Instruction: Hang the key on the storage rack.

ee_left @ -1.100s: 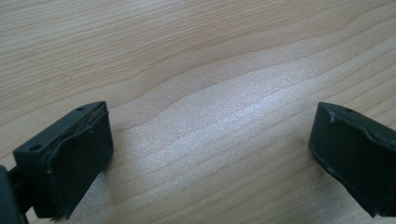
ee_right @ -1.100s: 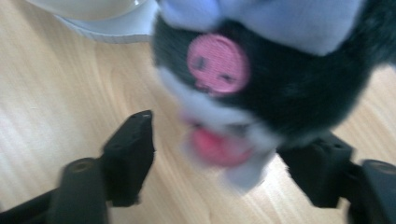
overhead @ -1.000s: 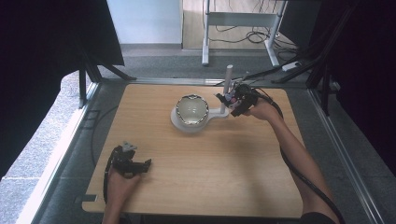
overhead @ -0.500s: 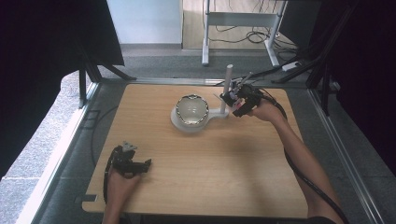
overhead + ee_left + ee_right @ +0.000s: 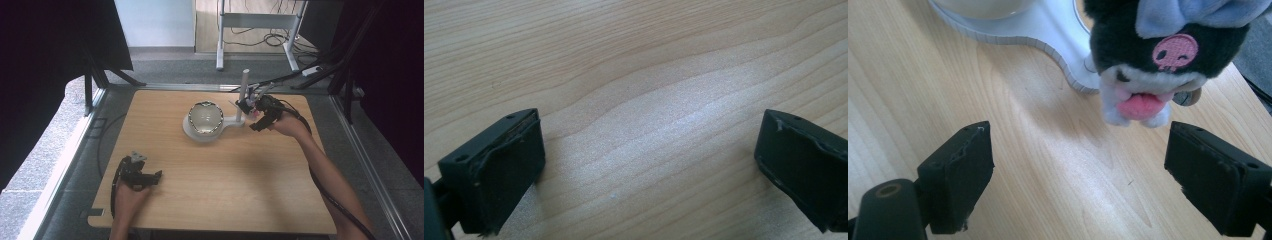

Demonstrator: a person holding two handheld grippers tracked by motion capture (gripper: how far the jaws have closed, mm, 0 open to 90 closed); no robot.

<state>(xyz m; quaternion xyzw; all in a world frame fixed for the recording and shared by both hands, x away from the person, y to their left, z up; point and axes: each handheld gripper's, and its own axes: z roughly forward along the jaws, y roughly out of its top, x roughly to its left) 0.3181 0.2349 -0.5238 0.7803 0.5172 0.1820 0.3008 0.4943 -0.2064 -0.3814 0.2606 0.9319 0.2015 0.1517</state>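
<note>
Right gripper sits at the far right of the wooden table, just beside the white stand. Its fingers are spread wide, nothing pinched between them; they've just been opening. In the right gripper view the plush toy sits just ahead of the open fingers, apart from both pads: black and white body, pale blue ears, pink skull patch on the forehead, pink tongue-like bit at the bottom. The toy hangs against the edge of the stand's flat base, low over the table. From the high view it's a small dark lump at the foot of the stand's upright post, next to the right hand.

The stand's round end carries a bowl-shaped white dish, left of the post.

Left gripper rests near the front left of the table, well apart from the stand and toy. Its fingers are also wide open, bare wood grain between them, holding nothing.
</note>
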